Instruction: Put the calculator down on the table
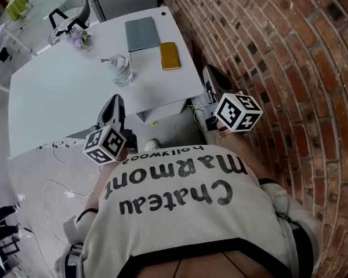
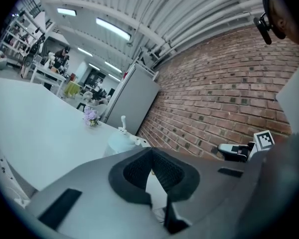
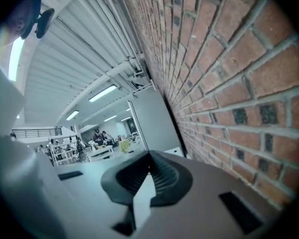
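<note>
Ahead, calculator [image 1: 142, 33] on table [image 1: 58, 91], beyond right hand-held gripper [image 1: 210, 74]

We read this as an open-plan office or lab floor: long white table [image 1: 58, 91], bare brick wall [image 1: 290, 51], ribbed ceiling with strip lights [image 2: 112, 30], exposed pipes [image 2: 204, 19], more desks [image 2: 44, 72] and shelving [image 2: 14, 30] far back, people [image 2: 60, 59] among them.
</note>
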`<state>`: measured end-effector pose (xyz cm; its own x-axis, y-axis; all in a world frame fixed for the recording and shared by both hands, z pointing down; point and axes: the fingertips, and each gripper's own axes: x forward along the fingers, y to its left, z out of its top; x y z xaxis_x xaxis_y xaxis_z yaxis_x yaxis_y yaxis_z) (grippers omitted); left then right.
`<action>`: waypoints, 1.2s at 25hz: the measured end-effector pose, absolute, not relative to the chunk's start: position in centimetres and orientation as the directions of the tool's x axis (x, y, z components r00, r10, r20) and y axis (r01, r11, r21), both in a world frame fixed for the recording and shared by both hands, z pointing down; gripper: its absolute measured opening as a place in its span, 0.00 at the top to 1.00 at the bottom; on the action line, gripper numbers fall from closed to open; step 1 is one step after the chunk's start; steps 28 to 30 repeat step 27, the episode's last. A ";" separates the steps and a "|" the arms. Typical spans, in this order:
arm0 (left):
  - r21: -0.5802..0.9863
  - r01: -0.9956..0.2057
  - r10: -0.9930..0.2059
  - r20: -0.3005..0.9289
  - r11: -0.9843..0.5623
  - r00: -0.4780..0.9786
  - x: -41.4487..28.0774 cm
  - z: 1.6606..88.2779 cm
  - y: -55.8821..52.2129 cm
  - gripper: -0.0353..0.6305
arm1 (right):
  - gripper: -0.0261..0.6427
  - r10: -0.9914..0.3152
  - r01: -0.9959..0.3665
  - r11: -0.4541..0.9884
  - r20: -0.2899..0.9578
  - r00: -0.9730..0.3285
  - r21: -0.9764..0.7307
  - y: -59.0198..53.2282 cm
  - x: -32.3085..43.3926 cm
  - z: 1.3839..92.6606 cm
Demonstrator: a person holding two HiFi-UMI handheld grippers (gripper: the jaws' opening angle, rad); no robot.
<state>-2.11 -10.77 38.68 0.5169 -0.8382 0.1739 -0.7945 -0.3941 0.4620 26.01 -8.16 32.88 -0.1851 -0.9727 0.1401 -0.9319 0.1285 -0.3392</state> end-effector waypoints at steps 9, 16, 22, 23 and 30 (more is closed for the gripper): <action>0.456 -0.807 -0.846 0.187 -0.375 0.499 0.6 39.2 -5.1 0.94 | 0.96 -0.964 -0.926 0.141 0.165 -0.210 -0.350 -2.8 28.7 35.0; 0.446 -0.821 -0.853 0.202 -0.357 0.481 0.7 39.9 -2.7 0.94 | 0.95 -0.962 -0.923 0.144 0.169 -0.215 -0.357 -1.0 29.5 36.0; 0.439 -0.825 -0.859 0.194 -0.356 0.473 0.7 39.2 -1.8 0.94 | 0.96 -0.959 -0.922 0.143 0.179 -0.219 -0.360 0.0 29.4 36.1; 0.438 -0.825 -0.858 0.194 -0.358 0.475 0.8 39.1 -1.8 0.94 | 0.96 -0.959 -0.921 0.141 0.180 -0.218 -0.362 -0.1 29.4 36.2; 0.441 -0.823 -0.857 0.194 -0.358 0.477 0.5 38.9 -2.0 0.94 | 0.96 -0.958 -0.921 0.134 0.189 -0.215 -0.366 -0.3 29.2 36.2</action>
